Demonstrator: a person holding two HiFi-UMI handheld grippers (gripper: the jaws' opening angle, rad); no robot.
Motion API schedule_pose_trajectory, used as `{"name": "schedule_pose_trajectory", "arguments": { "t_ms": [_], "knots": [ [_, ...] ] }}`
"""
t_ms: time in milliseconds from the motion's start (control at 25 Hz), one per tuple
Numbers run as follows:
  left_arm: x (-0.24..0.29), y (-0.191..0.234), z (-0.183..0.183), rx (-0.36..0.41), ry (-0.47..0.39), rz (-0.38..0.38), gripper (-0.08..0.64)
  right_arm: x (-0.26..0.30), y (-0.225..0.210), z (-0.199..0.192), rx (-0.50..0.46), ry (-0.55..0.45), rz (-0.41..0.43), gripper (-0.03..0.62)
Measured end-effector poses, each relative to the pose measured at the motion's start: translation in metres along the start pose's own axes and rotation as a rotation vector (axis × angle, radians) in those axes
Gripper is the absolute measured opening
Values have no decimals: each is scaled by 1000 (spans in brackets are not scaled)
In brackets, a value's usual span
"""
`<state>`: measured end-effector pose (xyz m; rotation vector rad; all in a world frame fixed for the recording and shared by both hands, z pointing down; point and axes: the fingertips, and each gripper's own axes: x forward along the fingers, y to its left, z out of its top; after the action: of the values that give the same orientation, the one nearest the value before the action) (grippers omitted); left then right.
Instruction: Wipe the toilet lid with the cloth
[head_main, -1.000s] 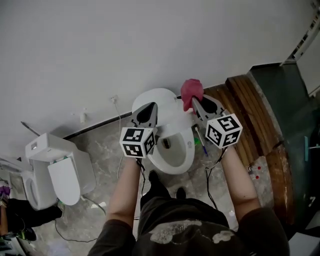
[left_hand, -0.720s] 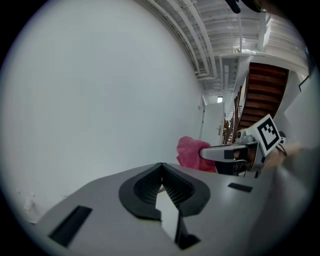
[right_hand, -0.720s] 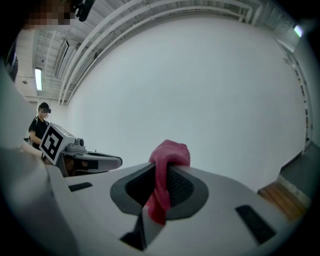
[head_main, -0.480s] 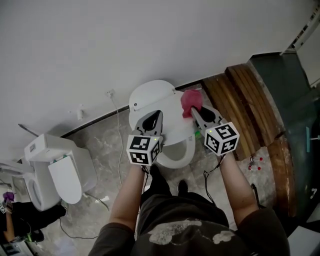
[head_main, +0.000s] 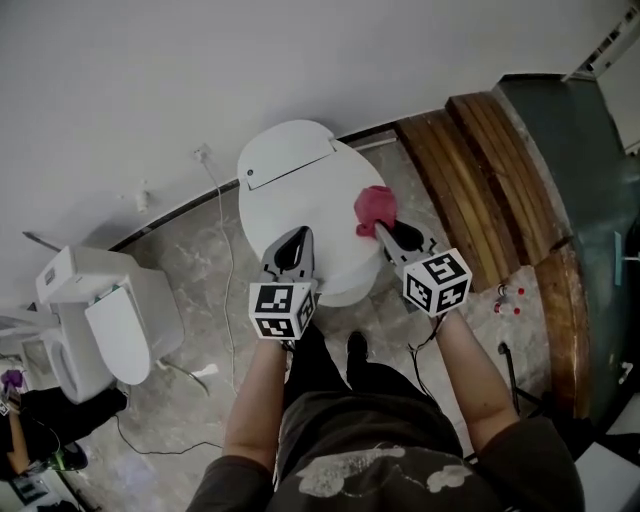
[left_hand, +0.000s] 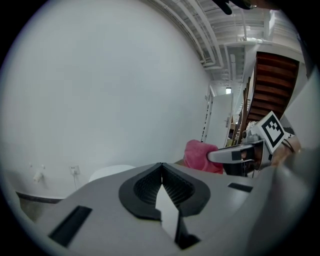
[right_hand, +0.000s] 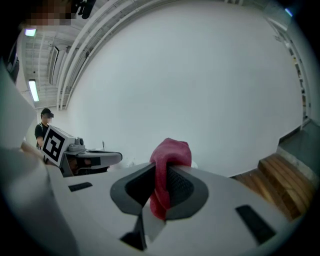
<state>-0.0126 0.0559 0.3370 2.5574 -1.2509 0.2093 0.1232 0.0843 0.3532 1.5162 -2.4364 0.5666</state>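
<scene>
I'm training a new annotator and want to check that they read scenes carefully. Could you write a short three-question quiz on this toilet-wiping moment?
1. True or false: the crumpled pink cloth is clamped in the grey left gripper.
2. Multiple choice: the white oval toilet lid in front of the person is A) raised against the wall, B) closed flat over the bowl, C) missing.
3. Fill in: the left gripper's jaws are ___ with nothing between them.

Key
1. False: the grey right gripper holds it.
2. B
3. shut
</scene>
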Motion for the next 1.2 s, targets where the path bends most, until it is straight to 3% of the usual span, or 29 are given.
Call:
{"name": "schedule_pose_trajectory", "arguments": {
  "t_ms": [640, 1000, 1200],
  "knots": [
    [0, -2, -160, -85, 162, 137, 8, 12, -33, -150, 124, 151, 15, 43],
    [10, 1, -229, -118, 214, 180, 8, 21, -48, -219, 195, 208, 11, 43],
    [14, 1, -264, -201, 265, 172, 8, 32, -52, -250, 231, 246, -3, 43]
  ]
}}
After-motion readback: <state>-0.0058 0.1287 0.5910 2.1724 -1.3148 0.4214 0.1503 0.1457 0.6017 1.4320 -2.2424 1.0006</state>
